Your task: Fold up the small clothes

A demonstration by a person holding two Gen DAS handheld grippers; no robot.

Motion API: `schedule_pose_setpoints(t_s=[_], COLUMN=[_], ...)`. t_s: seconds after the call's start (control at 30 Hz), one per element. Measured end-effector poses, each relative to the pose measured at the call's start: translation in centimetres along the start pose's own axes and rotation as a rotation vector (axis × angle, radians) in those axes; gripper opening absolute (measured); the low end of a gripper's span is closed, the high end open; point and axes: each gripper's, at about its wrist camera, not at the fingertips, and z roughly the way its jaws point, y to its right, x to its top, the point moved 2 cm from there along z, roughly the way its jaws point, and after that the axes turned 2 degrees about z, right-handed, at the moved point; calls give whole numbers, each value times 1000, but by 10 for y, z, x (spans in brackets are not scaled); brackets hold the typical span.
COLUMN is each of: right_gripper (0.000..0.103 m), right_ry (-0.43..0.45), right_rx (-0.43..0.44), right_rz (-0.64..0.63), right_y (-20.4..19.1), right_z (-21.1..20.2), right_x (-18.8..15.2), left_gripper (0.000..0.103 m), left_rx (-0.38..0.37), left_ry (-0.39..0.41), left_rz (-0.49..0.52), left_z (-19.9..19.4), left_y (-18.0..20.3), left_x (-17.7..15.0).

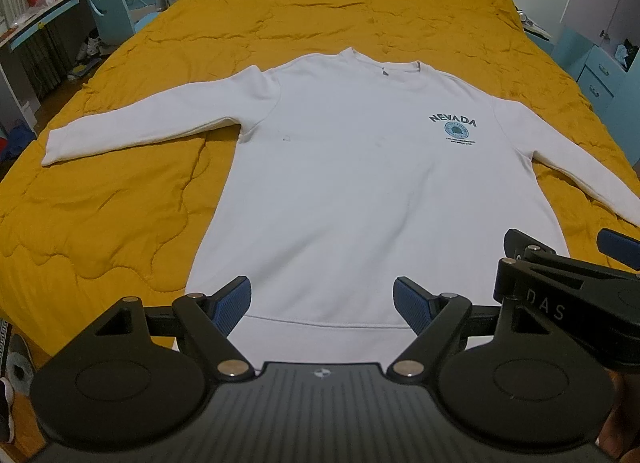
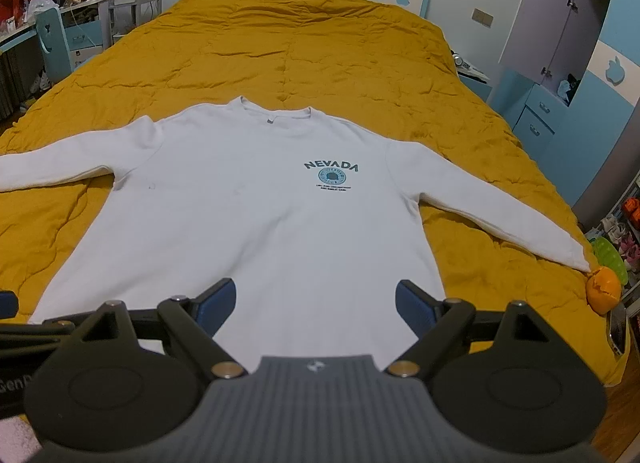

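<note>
Lying face up on the mustard-yellow quilt (image 1: 320, 11) of a bed, a white long-sleeved sweatshirt (image 1: 360, 183) is spread flat, sleeves out to both sides, neckline farthest from the cameras, with a dark "NEVADA" print (image 2: 330, 175) on its chest. The left hand-held gripper (image 1: 322, 303) and the right hand-held gripper (image 2: 314, 305) each hover above the hem with blue-padded fingers wide apart, gripping nothing. In the left wrist view, the far sleeve's cuff is cut off at the frame edge; the small lettering under the print is illegible.
</note>
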Motion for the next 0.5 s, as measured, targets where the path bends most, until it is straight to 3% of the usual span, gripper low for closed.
schedule_pose_setpoints(t_s=[0.37,0.5], right_gripper=[83,83], right_ry=[-16,-14], right_rx=[11,61], right_rz=[3,59], right_y=[0,8], right_z=[3,7], right_x=[-1,3], left_gripper=[94,95], left_rx=[2,-47], left_ry=[-5,-2], left_rz=[-7,-39], left_z=[6,11], left_y=[-2,-11], left_x=[-2,-4])
